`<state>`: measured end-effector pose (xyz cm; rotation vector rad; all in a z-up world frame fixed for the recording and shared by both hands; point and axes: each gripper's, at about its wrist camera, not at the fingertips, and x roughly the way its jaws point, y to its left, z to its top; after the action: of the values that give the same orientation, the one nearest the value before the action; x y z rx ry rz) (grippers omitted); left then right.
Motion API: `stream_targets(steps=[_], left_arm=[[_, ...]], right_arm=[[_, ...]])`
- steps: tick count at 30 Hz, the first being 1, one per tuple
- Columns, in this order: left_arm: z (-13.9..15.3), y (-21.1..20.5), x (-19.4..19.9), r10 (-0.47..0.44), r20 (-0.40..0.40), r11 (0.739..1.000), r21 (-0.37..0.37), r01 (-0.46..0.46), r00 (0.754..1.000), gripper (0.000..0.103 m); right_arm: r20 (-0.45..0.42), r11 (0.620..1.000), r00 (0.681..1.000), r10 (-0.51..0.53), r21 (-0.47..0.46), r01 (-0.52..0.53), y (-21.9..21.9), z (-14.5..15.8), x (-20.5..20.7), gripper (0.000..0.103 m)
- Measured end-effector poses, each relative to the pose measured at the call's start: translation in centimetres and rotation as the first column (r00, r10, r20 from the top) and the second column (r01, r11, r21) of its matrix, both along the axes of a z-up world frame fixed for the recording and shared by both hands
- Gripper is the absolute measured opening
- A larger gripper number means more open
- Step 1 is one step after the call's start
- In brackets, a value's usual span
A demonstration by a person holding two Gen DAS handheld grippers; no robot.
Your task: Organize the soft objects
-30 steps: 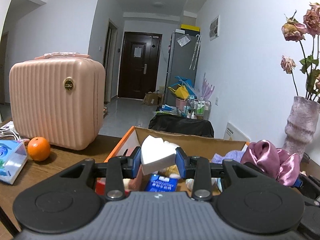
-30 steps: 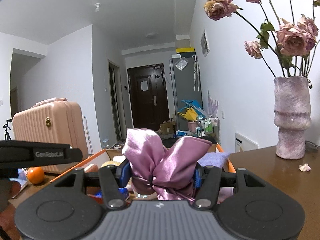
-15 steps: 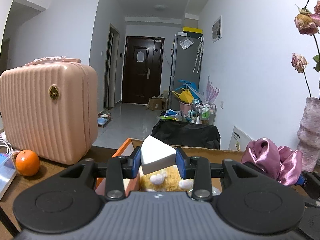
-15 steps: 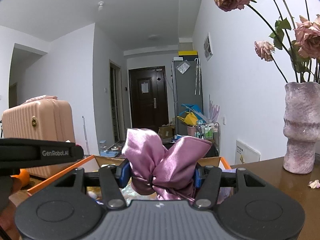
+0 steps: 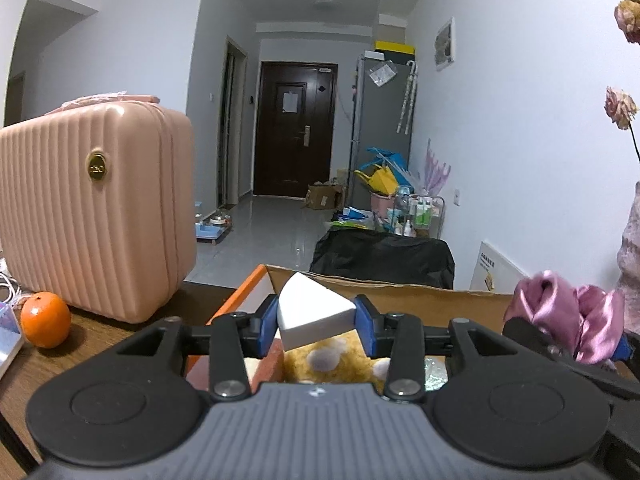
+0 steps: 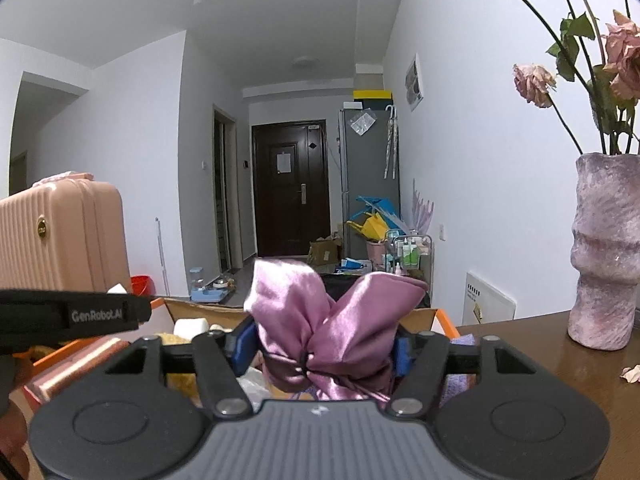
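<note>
Left gripper point(image 5: 316, 322) jaws closed partway on a white wedge-shaped sponge point(image 5: 314, 316), pinched by its sides and held over the open cardboard box point(image 5: 384, 292), above a yellow plush toy point(image 5: 332, 362). Right gripper point(image 6: 322, 350) jaws clamp a purple satin scrunchie point(image 6: 324, 328) at its gathered middle, also over the box; both look lifted for sorting. Pink suitcase point(image 5: 92, 216), orange point(image 5: 45, 319) and vase point(image 6: 606, 248) stand on the worktop point(image 6: 560, 364).

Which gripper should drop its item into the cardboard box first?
Probably left. The left gripper holds the white sponge directly above the cardboard box; the right gripper's position is less clear.
</note>
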<state>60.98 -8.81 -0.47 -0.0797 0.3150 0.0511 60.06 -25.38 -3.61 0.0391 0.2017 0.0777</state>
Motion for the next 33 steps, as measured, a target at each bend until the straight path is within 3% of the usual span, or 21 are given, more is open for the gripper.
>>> stream_targets(steps=[1,3,5,7,11,23,33], left_arm=[[0.0,0.1,0.0,0.007,0.003,1.000,0.000,-0.007,1.000,0.056],[0.1,0.2,-0.1,0.048,0.013,0.999,0.016,-0.048,0.999,0.086],[0.1,0.2,-0.4,0.087,0.035,0.996,0.025,-0.088,0.996,0.098],[0.1,0.4,-0.5,0.106,0.040,0.994,0.019,-0.107,0.994,0.103],[-0.1,0.6,-0.2,0.118,0.027,0.993,0.025,-0.118,0.993,0.103],[-0.2,0.9,-0.6,0.138,0.029,0.990,0.023,-0.139,0.990,0.103],[-0.2,1.8,-3.7,0.147,0.038,0.989,0.018,-0.147,0.988,0.103]], right_arm=[[0.000,1.000,1.000,-0.001,-0.003,0.001,0.0,-0.1,0.0,0.073],[-0.001,1.000,1.000,-0.001,-0.005,0.001,0.1,-0.1,-0.1,0.081],[0.000,1.000,1.000,-0.005,0.001,0.005,-0.1,-0.1,0.0,0.090],[0.006,1.000,1.000,-0.012,0.006,0.012,-0.1,-0.2,-0.1,0.102],[0.045,1.000,0.999,-0.026,0.010,0.025,-0.2,-0.2,-0.6,0.103],[0.050,0.999,0.998,-0.049,0.018,0.048,-0.6,-0.1,-0.6,0.103],[0.073,0.998,0.995,-0.064,-0.012,0.065,-0.4,-0.1,-3.6,0.103]])
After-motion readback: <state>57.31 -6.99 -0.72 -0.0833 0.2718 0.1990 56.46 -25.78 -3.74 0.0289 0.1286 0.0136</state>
